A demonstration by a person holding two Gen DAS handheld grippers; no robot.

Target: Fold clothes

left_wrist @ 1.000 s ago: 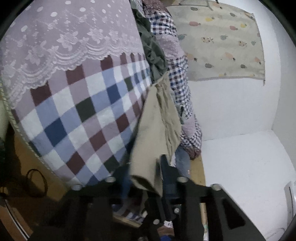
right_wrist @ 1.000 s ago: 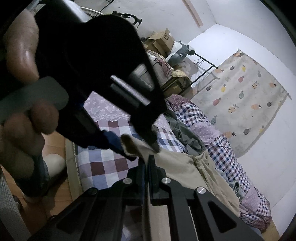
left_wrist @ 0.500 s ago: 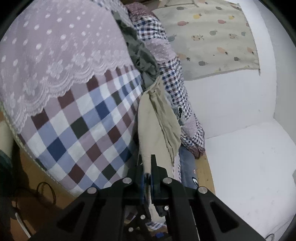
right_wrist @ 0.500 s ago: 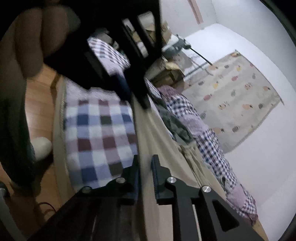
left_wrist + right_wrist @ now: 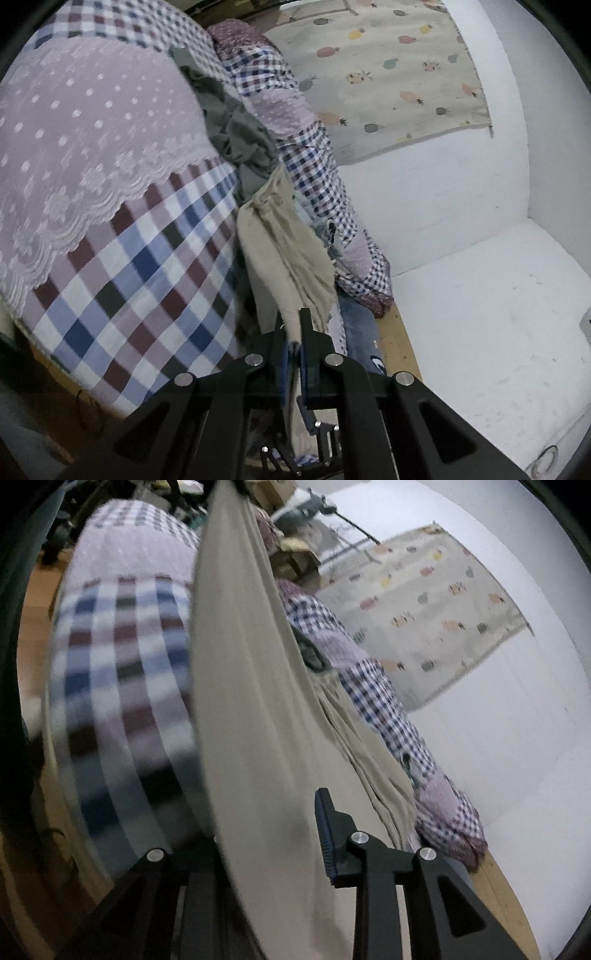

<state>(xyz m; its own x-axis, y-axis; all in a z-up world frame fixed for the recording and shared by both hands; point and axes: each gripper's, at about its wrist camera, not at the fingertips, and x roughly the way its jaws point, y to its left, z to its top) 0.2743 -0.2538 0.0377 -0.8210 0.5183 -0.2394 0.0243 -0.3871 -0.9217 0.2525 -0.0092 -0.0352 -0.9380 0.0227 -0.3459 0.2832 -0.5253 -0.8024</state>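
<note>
Checked bedspread (image 5: 122, 258) underneath | your left gripper (image 5: 293, 328) pinches beige garment (image 5: 284, 251) | right gripper (image 5: 273, 834) spread wide | garment hangs unfolded, folding remains

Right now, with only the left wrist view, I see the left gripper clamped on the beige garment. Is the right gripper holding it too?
Observer: No. The right gripper is open; the beige garment only drapes across the gap between its fingers.
Operator: Does the cloth bunch there?
Observer: No, it runs as a smooth, flat band up past the top of the right wrist view.
Operator: Anything beyond the bed?
Observer: Brown boxes, blurred, sit past the far end of the checked bedspread.
</note>
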